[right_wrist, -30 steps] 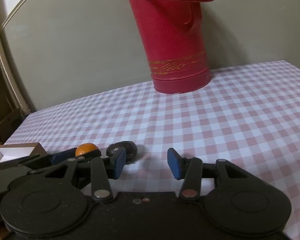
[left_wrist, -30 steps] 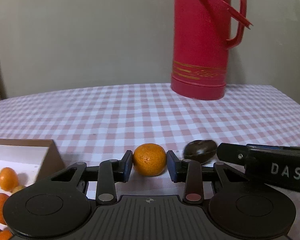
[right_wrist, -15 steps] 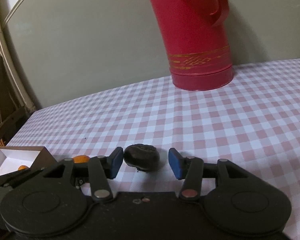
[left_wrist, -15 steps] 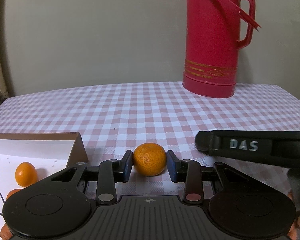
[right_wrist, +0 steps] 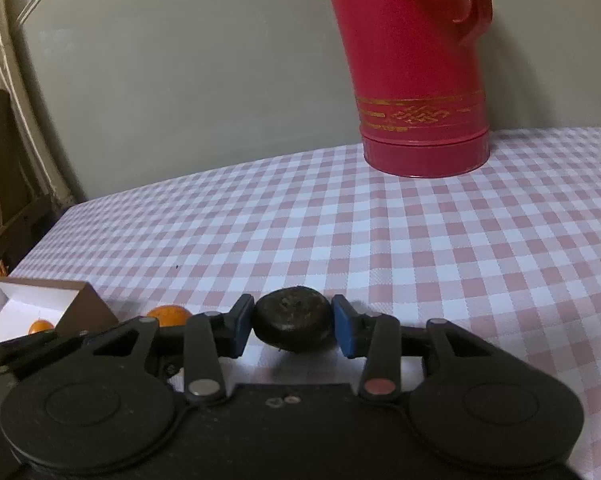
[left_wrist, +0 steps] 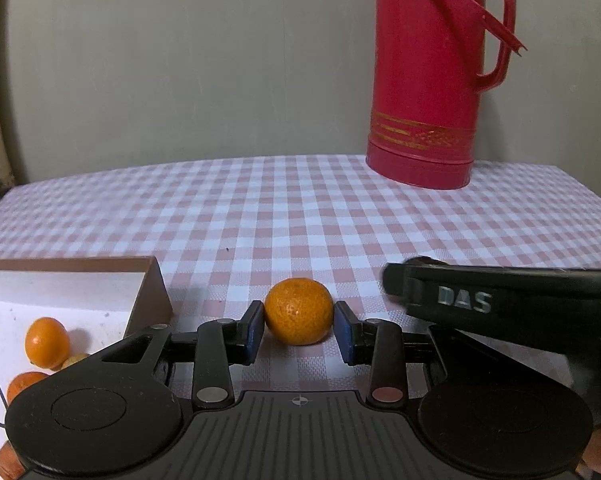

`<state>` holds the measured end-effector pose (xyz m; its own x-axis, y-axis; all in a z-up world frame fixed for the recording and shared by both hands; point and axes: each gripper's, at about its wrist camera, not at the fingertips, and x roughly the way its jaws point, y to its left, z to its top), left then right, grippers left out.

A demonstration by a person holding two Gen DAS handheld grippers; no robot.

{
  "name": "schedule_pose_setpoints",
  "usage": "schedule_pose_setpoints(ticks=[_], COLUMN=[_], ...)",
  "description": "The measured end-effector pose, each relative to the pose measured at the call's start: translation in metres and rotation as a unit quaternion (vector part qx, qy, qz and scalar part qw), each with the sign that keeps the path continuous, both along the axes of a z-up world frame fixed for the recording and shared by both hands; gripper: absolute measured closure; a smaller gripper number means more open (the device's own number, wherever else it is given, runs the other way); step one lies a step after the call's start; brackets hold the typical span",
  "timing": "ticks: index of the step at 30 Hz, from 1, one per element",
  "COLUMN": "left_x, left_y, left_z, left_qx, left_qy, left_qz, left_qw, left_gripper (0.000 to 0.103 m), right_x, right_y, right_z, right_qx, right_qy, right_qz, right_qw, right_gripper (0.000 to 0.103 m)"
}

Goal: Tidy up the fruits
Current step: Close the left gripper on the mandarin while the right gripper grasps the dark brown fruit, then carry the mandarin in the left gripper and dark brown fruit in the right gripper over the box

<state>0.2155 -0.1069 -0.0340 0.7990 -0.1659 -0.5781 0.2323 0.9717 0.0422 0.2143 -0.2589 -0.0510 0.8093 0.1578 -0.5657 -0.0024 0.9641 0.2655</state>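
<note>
- Tangerine (left_wrist: 298, 311), orange and dimpled, sits between the blue pads of the left gripper (left_wrist: 298, 330); both pads touch its sides, so the fingers hold it at a narrow spread, low over the checked cloth of the desk (left_wrist: 300, 208).
- In the right wrist view the same tangerine (right_wrist: 168, 315) shows only as an orange sliver at about 9 o'clock from the dark fruit, behind the other tool's black arm.
- Dark fruit (right_wrist: 293, 322), wrinkled and nearly black, lies between the pads of the right gripper (right_wrist: 293, 330); the jaws are closing, and both blue pads already meet its sides.
- From the left wrist view the right gripper (left_wrist: 500, 308) appears as a black bar marked "DAS", at 3 o'clock from the tangerine and near it.
- Cardboard box (left_wrist: 146, 280), brown outside and white inside, stands at 9 o'clock from the tangerine, just beside the left fingers.
- Inside the box lie small orange fruits: one kumquat-like fruit (left_wrist: 46, 342) in plain sight, others half hidden behind the gripper body.
- Red thermos jug (left_wrist: 432, 80) with a handle and a gold band stands upright at the far side of the desk, at about 1 o'clock from the tangerine, well apart, against a plain grey wall (left_wrist: 180, 60).
</note>
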Motion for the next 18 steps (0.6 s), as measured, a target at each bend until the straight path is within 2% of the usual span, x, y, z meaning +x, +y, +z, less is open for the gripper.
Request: schedule_pose_setpoints(ticks=[11,18], left_x=[-0.003,-0.019], left_y=[0.005,0.006], left_z=[0.000,0.002], left_qx=[-0.014,-0.009], left_qy=[-0.005,-0.009], left_qz=[0.019,0.006], left_qw=[0.9997,0.9999], left_gripper=[0.066,0.066], right_x=[-0.032,-0.052], right_y=[-0.015,-0.018], right_z=[0.002,0.008], right_qx=[-0.007,-0.011], right_qy=[-0.007,-0.016], right_qz=[-0.039,-0.046], right_qw=[0.999,0.999], right_gripper=[0.070,0.070])
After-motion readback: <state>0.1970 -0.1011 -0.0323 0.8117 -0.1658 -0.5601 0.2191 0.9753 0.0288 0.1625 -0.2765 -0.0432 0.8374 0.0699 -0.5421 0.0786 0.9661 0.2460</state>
